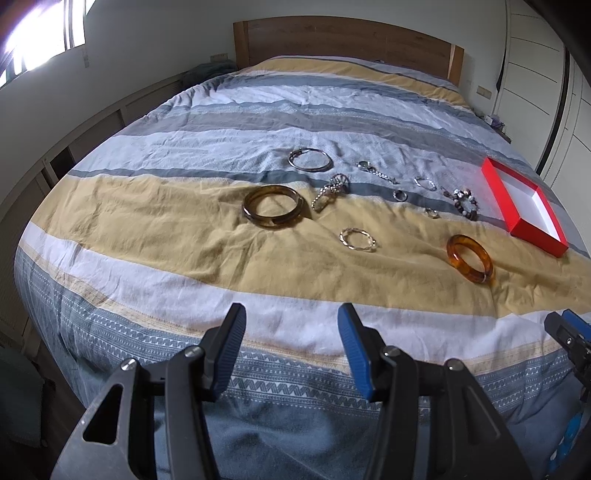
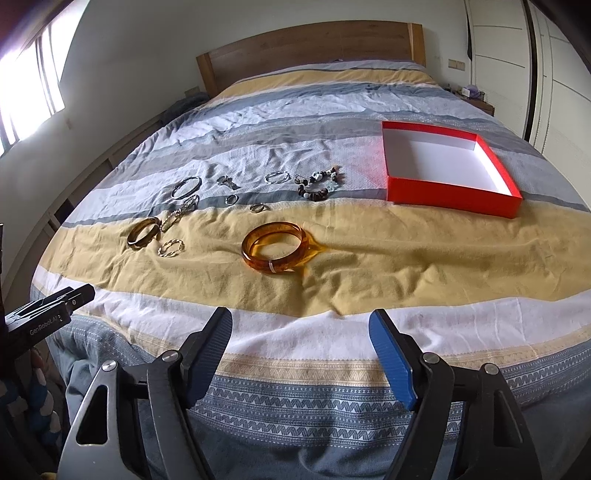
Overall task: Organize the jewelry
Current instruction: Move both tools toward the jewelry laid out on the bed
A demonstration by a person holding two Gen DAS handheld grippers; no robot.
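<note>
Both the left gripper [image 1: 291,328] and right gripper [image 2: 301,332] are held wide apart, unloaded, over bare bed [image 2: 406,332] edge; amber bangle [image 2: 275,248] and red box [image 2: 452,199] are seen mid-frame.

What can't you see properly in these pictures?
- Small rings: too tiny in both views to tell their details.
- Silver chain pile: tangled, so the pieces can't be counted.
- Window: glare whites it out.
- Right gripper: cut off by the left view's edge.
</note>
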